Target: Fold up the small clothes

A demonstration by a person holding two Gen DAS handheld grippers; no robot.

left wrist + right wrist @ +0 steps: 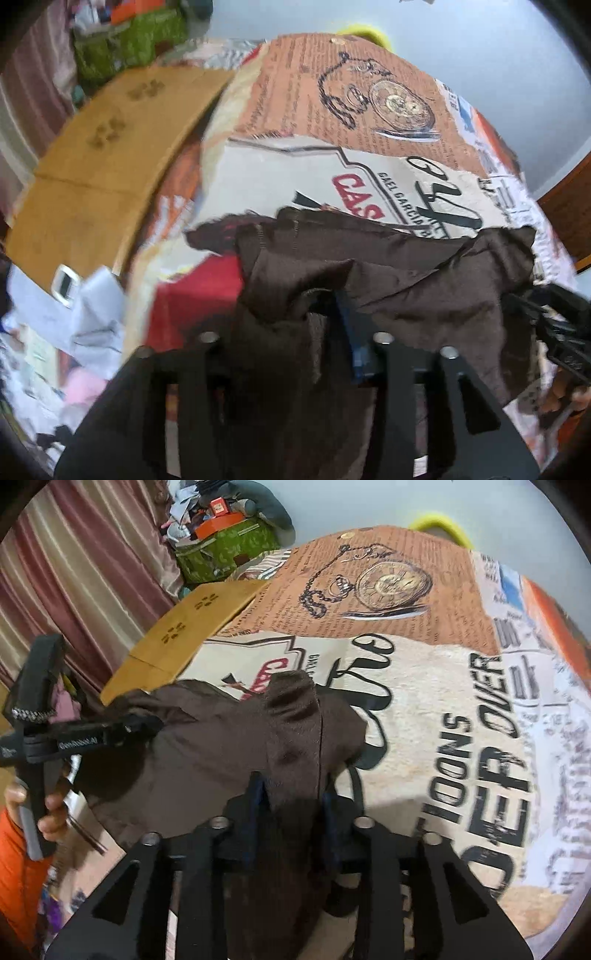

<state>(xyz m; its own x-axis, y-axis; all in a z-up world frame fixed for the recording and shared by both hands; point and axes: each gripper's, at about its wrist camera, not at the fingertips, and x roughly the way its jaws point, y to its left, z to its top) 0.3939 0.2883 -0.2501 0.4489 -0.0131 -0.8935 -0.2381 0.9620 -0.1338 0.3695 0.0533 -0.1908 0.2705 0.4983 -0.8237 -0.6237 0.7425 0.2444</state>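
Observation:
A dark brown garment lies bunched on a printed bed cover that shows a pocket watch and large lettering. My left gripper points down at it with its jaws apart. Brown cloth drapes loosely through the gap and hides the left finger, while the blue pad on the right shows. In the right wrist view the same garment rises in a fold between the blue pads of my right gripper, whose jaws also stand apart. A hand holds the left gripper at the garment's left edge. The right gripper shows at the cloth's right edge.
A tan board with paw prints lies beyond the left side of the cover. Behind it stand a green bag and striped curtains. Loose papers and clutter lie at the left. A yellow ring sits past the far edge.

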